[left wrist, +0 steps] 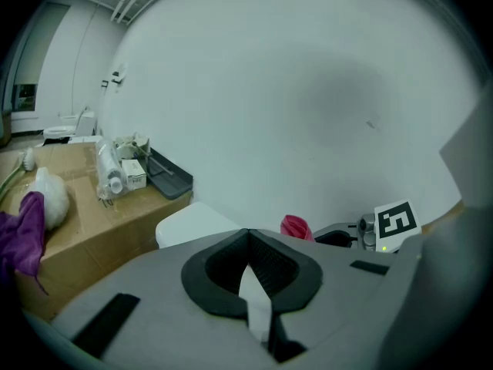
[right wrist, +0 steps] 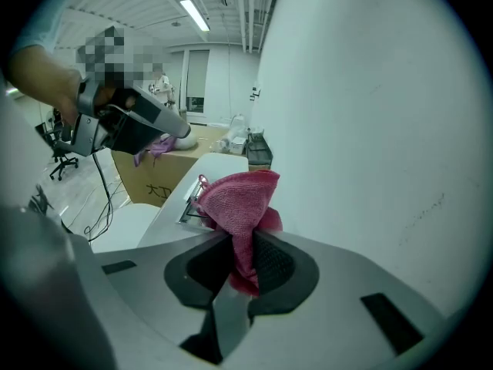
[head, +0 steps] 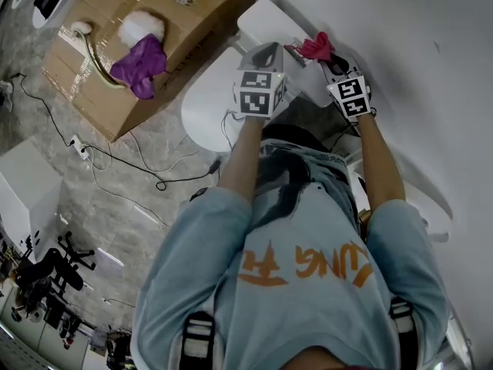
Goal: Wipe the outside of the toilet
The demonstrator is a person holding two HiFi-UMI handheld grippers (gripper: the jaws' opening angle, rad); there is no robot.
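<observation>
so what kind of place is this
Likely a lab or test room, not a home bathroom: a white toilet beside a cardboard box, loose cables on the stone floor.

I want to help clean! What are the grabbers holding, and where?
The right gripper pinches the pink cloth by its bunched lower end; the left gripper holds nothing.

Crimson-pink terry cloth (right wrist: 235,203): one even colour, fine looped weave.
White glazed ceramic toilet (head: 206,106): plain, no markings.
Shell of the right gripper (right wrist: 240,241): pale grey, with black ribbed pads. The left gripper (left wrist: 248,241) is coloured the same.
Marker cubes (head: 260,91): black squares on white.
Brown cardboard box (head: 92,83).
Purple crumpled rag (head: 139,64).
White fluffy bundle (head: 143,25).
Stone floor (head: 115,206): grey, pale marbled veining.
Thin cables (head: 158,182): black.
Person's shirt (head: 300,307): light blue, orange lettering.
Wall (head: 416,45): flat white.
</observation>
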